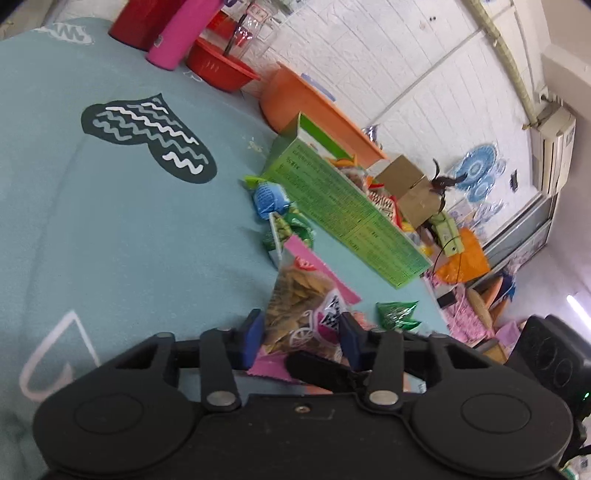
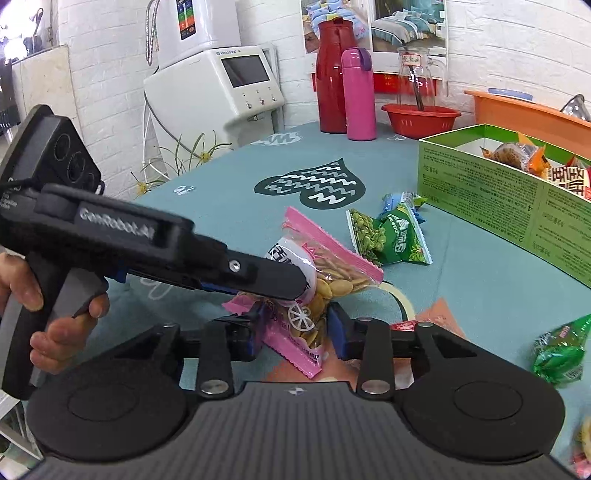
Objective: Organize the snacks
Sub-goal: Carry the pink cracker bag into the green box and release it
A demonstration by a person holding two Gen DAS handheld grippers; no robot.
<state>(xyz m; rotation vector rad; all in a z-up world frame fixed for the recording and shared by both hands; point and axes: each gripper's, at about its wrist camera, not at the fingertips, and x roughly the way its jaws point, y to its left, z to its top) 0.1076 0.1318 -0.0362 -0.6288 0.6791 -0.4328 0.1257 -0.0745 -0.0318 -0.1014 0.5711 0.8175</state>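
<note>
White brick wall (image 2: 517, 44) behind table with teal cloth (image 2: 221, 206). White appliance with screen (image 2: 236, 85) left of table, against wall. Bedding posters (image 2: 406, 22) on wall above table's far edge. Air conditioner (image 1: 554, 136) high on wall. Pink mat (image 1: 465, 317) on floor beside table.

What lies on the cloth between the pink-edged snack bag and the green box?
In the right wrist view, a green pea snack packet lies between the pink-edged snack bag and the green box, with a blue-wrapped packet just behind it.
</note>
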